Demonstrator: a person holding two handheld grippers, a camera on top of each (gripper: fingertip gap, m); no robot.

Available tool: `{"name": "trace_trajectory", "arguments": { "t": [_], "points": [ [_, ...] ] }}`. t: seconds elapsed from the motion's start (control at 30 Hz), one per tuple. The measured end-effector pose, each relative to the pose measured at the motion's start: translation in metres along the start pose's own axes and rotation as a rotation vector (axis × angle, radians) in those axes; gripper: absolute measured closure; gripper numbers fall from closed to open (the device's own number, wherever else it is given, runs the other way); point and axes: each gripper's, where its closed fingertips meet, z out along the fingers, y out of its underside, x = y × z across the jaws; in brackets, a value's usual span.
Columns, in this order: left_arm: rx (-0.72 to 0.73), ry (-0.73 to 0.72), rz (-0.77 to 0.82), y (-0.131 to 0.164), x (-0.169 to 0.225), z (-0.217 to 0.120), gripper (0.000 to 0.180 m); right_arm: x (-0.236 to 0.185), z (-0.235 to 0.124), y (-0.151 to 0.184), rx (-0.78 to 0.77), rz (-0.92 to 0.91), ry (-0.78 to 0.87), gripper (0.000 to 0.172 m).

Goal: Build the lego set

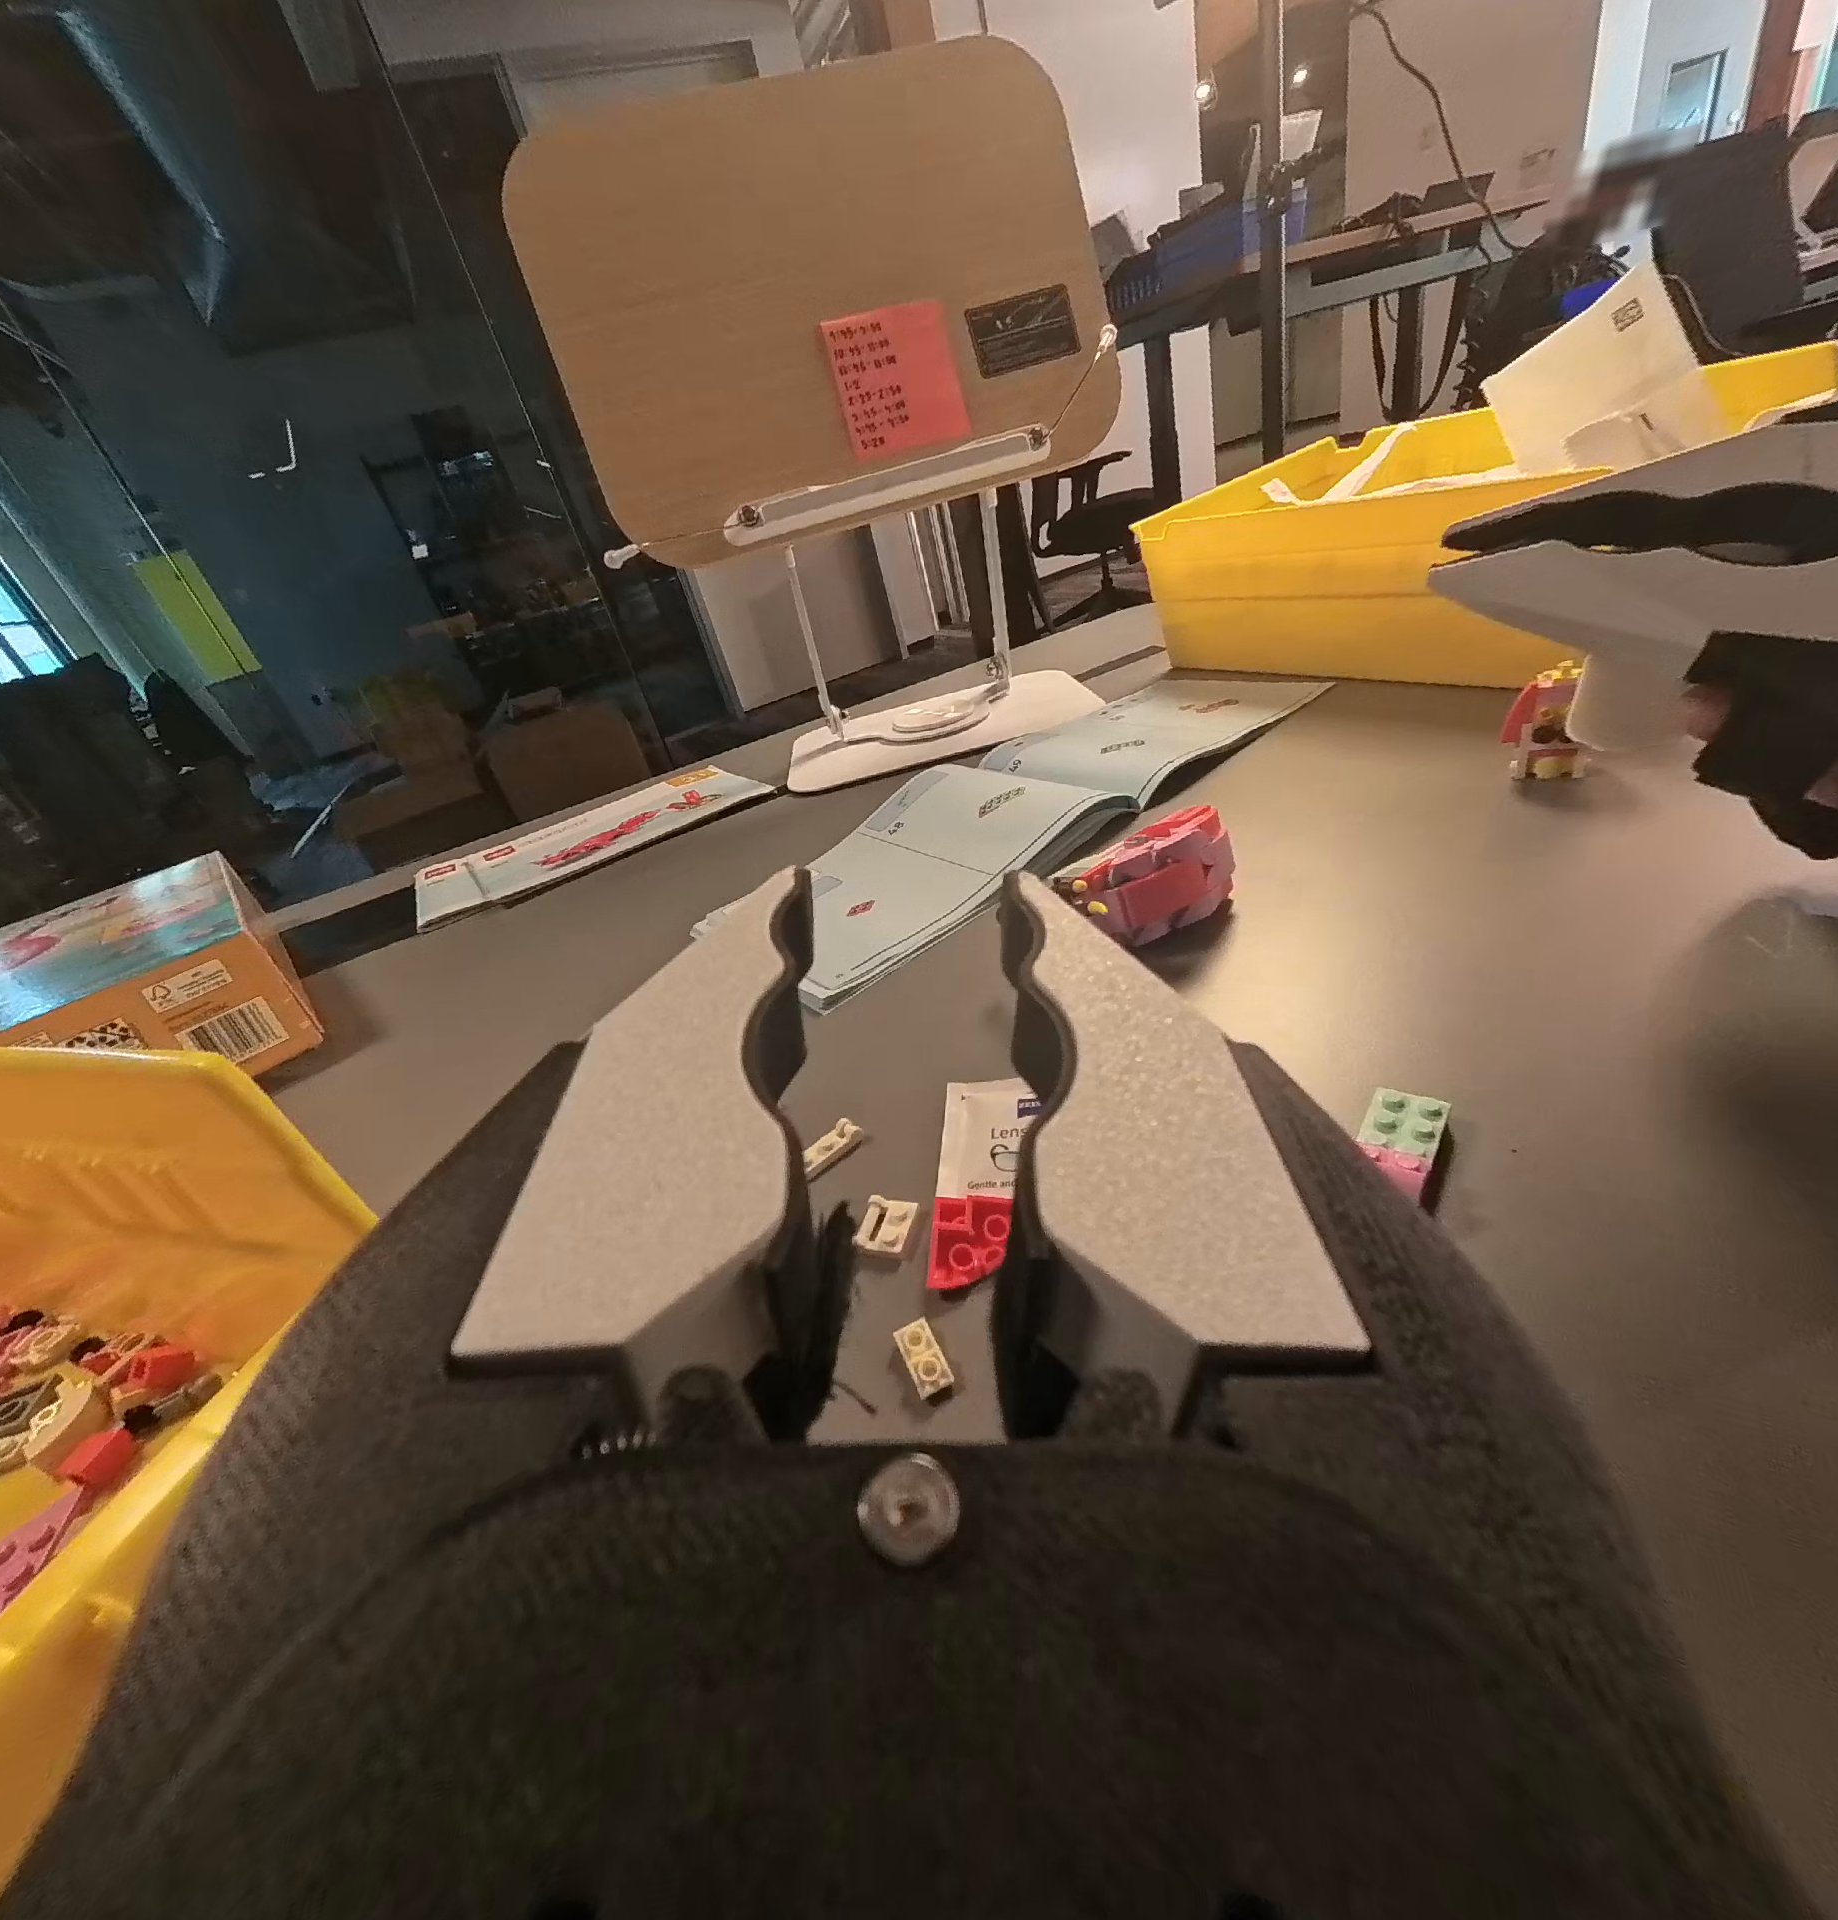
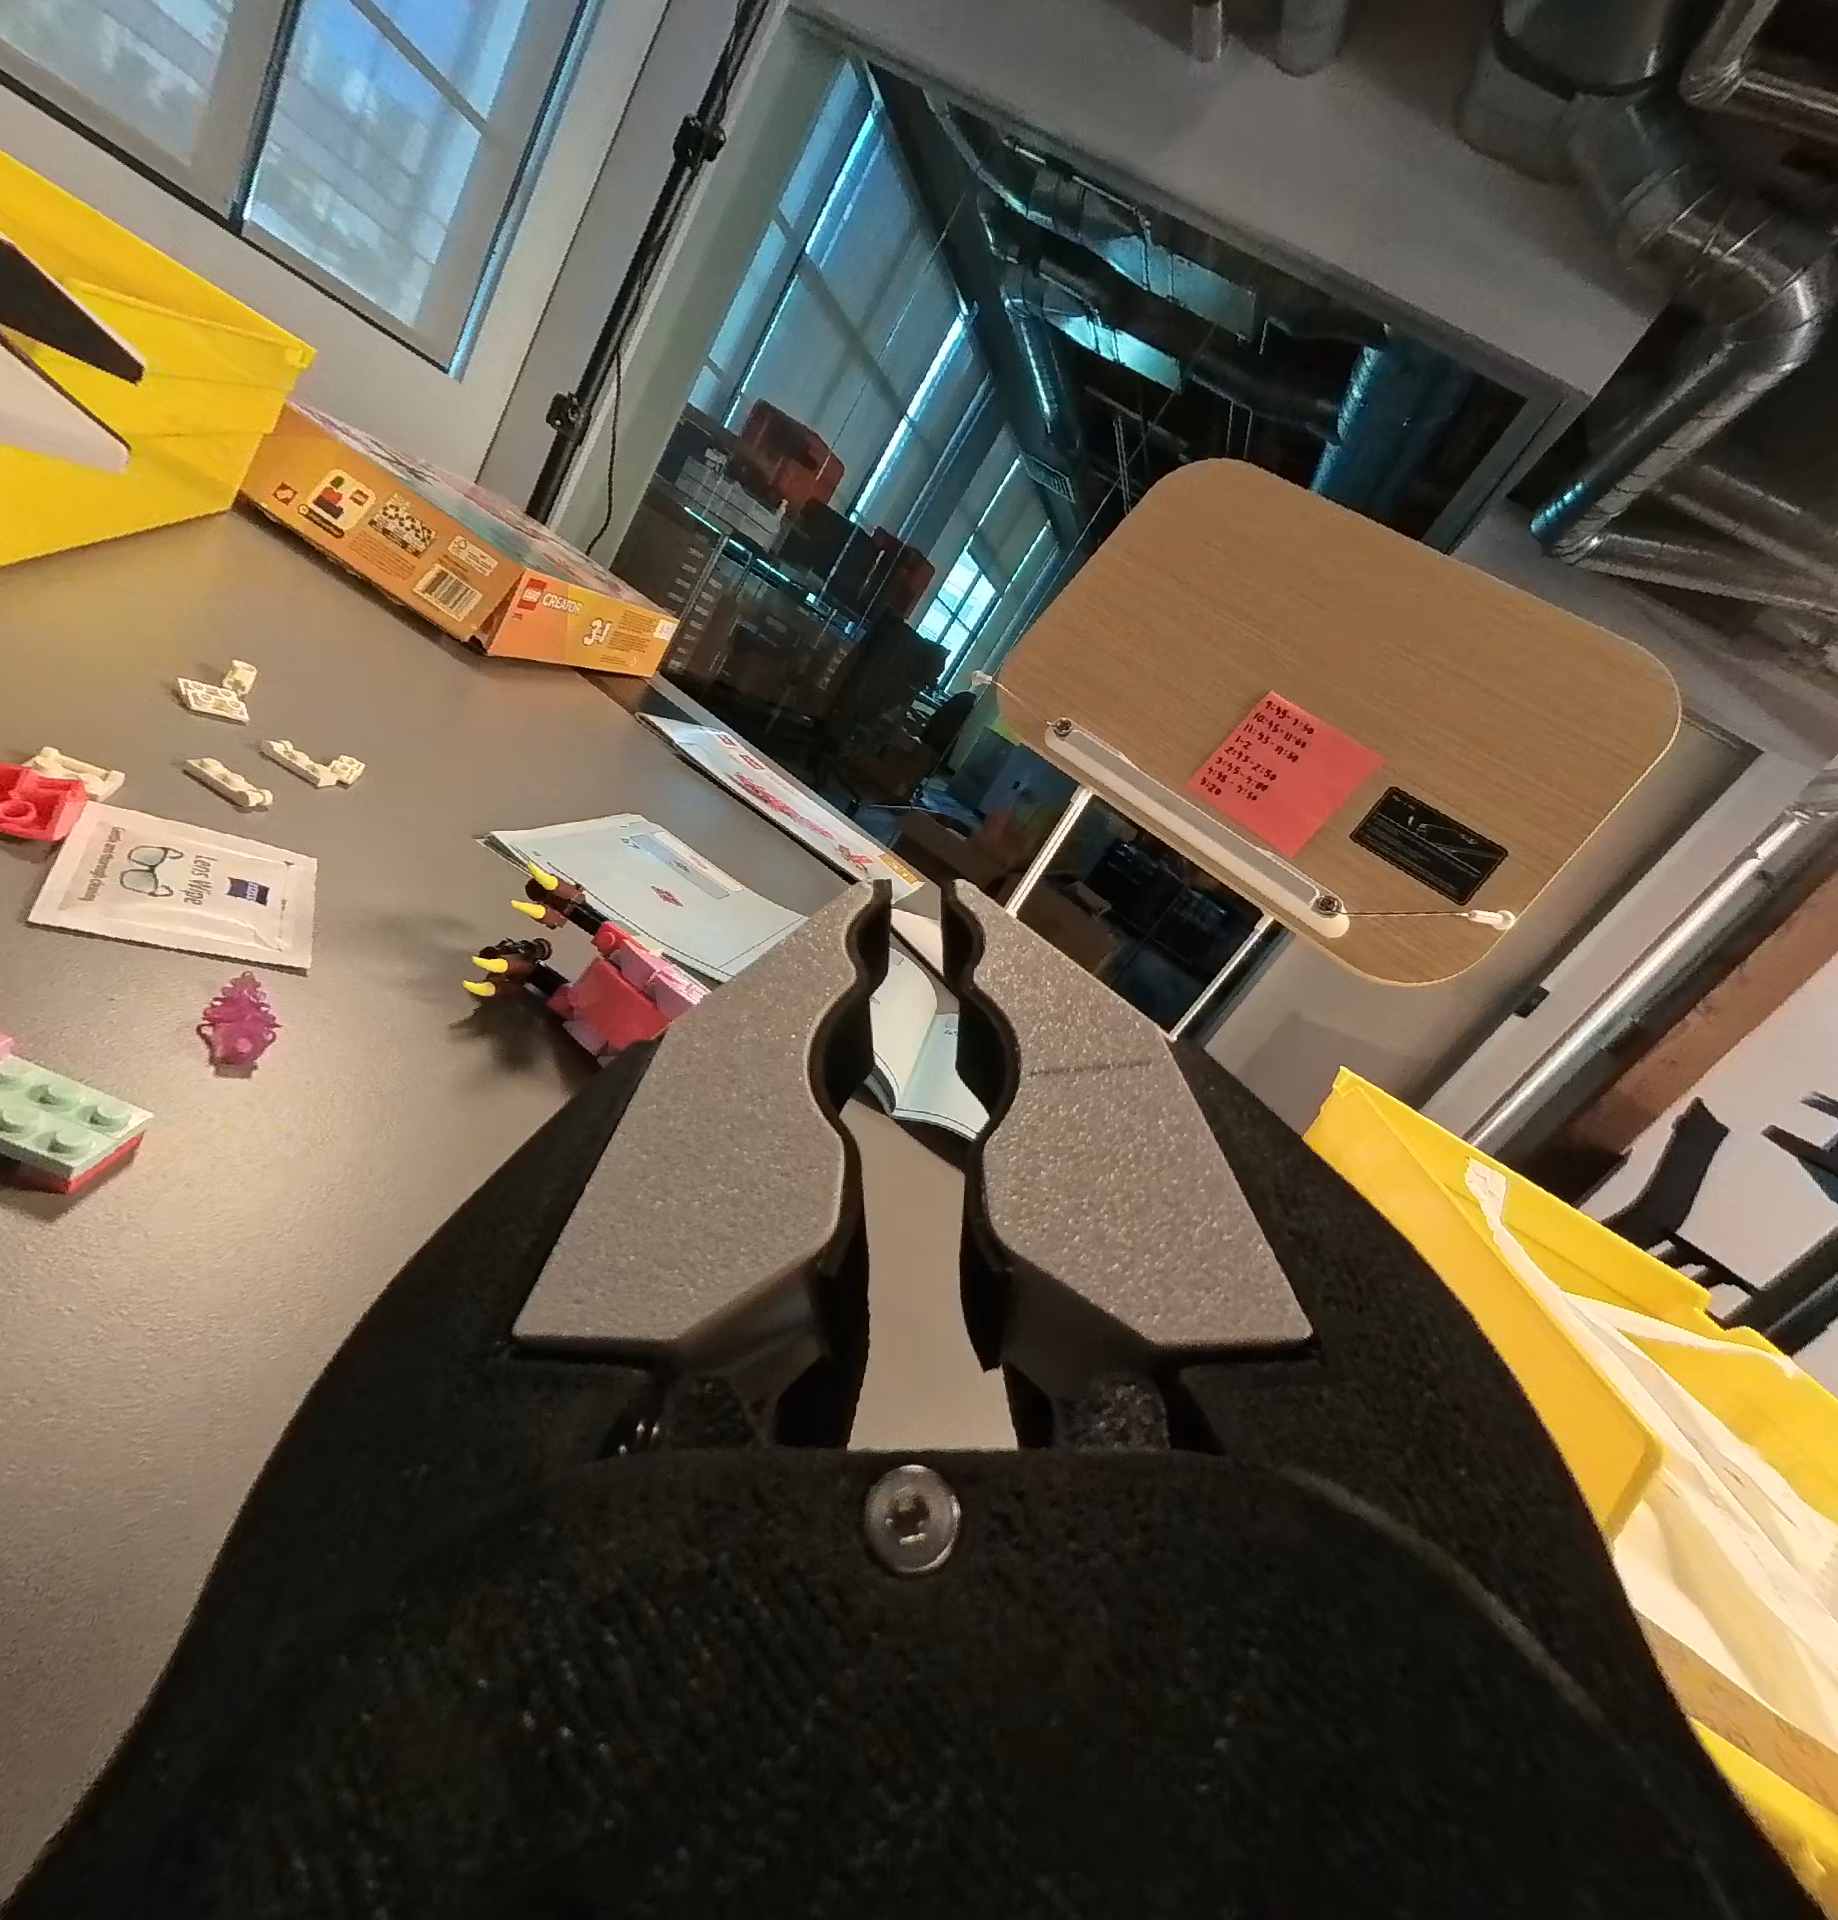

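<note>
My left gripper (image 1: 907, 894) is open and empty and hovers over the grey table (image 1: 1414, 987). Past its tips lies an open pale blue instruction booklet (image 1: 956, 831). A red and pink brick model (image 1: 1154, 873) with yellow claws sits just right of its right fingertip. Under it lie small cream plates (image 1: 925, 1361), a red piece (image 1: 967, 1242) and a white wipe packet (image 1: 982, 1138). My right gripper (image 2: 910, 894) holds nothing and its pads stand a narrow gap apart. It floats above the booklet (image 2: 666, 894), right of the model (image 2: 624, 997). It also shows at the right of the left wrist view (image 1: 1455, 551).
A yellow bin of loose bricks (image 1: 115, 1195) stands at the left and another yellow bin (image 1: 1289, 561) with paper bags at the back right. A wooden book stand (image 1: 790, 343), an orange box (image 1: 115, 966), a green-topped brick stack (image 1: 1403, 1127), a small pink figure (image 1: 1543, 727) and a purple piece (image 2: 240, 1023) are on the table. Some 20 cm of space lies between my two pairs of fingers. Between my left fingertips and the red piece (image 1: 967, 1242) there is roughly 9 cm.
</note>
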Motion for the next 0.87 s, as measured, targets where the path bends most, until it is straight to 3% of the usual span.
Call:
{"name": "trace_trajectory", "arguments": {
  "t": [0.33, 0.43, 0.53, 0.7, 0.87],
  "points": [
    [0.001, -0.013, 0.006, 0.0, -0.002, 0.0, 0.145, -0.001, -0.001, -0.003, 0.013, 0.006, -0.01, 0.163],
    [-0.028, -0.056, 0.007, 0.0, -0.01, -0.001, 0.139, -0.003, -0.003, -0.005, 0.01, 0.047, -0.041, 0.151],
    [-0.061, -0.064, -0.051, -0.016, -0.009, -0.001, 0.118, -0.011, -0.009, -0.026, 0.031, 0.175, -0.095, 0.126],
    [-0.191, -0.077, -0.064, -0.035, -0.002, 0.029, 0.061, -0.016, -0.026, -0.092, 0.107, 0.404, -0.161, 0.085],
    [-0.408, -0.167, 0.013, -0.022, 0.003, 0.058, 0.042, -0.017, -0.038, -0.154, 0.122, 0.464, -0.222, 0.068]
  ]
}}
